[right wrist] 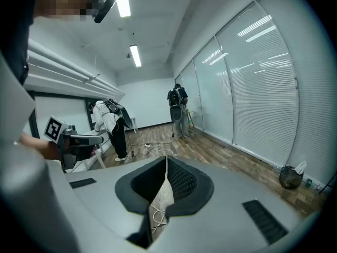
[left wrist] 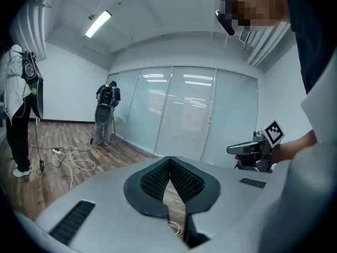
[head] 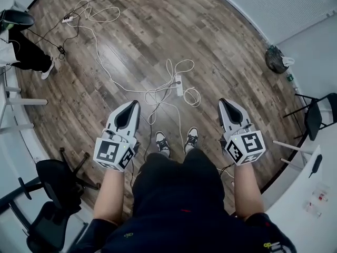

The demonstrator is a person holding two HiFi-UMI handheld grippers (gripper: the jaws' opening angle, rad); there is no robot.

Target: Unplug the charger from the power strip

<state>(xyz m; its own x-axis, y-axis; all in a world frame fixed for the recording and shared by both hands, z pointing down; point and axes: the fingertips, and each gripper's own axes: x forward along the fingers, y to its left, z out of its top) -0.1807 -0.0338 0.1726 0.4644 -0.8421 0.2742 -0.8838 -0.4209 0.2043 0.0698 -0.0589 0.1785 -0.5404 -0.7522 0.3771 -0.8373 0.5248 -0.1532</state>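
- The left grey gripper [head: 130, 107] and right grey gripper [head: 226, 105] are empty, jaws pressed together.
- Looped white cables [head: 193, 97] around the white power strip [head: 179, 86] may snag, dragging the strip.

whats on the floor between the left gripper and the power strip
Head view: white cable loops on wood floor lie between left gripper and power strip.

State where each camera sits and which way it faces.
Head view: on the person's head, looking steeply down at the wood floor and power strip; shows both forearms, left gripper, right gripper, shoes.
Left gripper view: on the left gripper, along its shut jaws toward the glass wall; the right gripper shows at right.
Right gripper view: on the right gripper, along its shut jaws down the room; the left gripper shows at left.
Shared: both gripper views show a bystander at the glass wall.
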